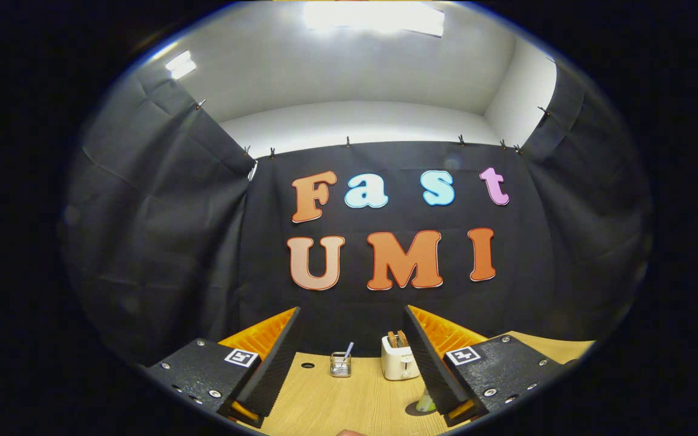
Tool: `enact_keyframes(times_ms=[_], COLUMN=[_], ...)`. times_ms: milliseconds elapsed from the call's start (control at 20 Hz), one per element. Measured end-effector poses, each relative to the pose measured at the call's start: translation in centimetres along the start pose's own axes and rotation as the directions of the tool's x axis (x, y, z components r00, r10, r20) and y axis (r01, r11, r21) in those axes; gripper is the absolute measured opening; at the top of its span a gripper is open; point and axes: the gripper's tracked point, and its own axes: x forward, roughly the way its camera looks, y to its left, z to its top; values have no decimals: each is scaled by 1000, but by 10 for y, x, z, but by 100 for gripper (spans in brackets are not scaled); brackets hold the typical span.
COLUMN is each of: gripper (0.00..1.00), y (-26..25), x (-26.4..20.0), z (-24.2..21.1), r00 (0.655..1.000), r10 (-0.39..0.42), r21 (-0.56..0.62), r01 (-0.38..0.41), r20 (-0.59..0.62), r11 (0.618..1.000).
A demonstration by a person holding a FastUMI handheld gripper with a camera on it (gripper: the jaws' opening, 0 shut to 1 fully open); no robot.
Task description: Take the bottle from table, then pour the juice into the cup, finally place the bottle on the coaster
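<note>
White toaster [400, 362] at far side of wooden table [349, 406], two slices standing in slots. Small wire-mesh holder [340, 364] just beside it, stick-like item (straw or spoon, cannot tell) leaning inside. Dark round grommet hole [308, 366] near holder.

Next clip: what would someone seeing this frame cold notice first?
The gripper dominates: its two fingers stand wide apart with nothing between them, raised over a light wooden table. Beyond them, by the black cloth wall, sit a white toaster holding two slices of toast and, to its left, a small wire-mesh holder with a utensil. A pale, partly hidden object peeks out beside one finger; what it is cannot be told.
</note>
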Motion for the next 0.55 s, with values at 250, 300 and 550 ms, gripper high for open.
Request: enact_keyframes(times_ms=[250, 300, 550], gripper=[97, 97, 97], y=[-6, -6, -5], x=[0, 0, -1], z=[-1, -1, 1], r00=[1000, 1000, 1000], r10=[-23, -22, -17], r21=[-7, -12, -3], r01=[23, 22, 17], r20=[-4, -2, 9], r11=[1000, 1000, 1000])
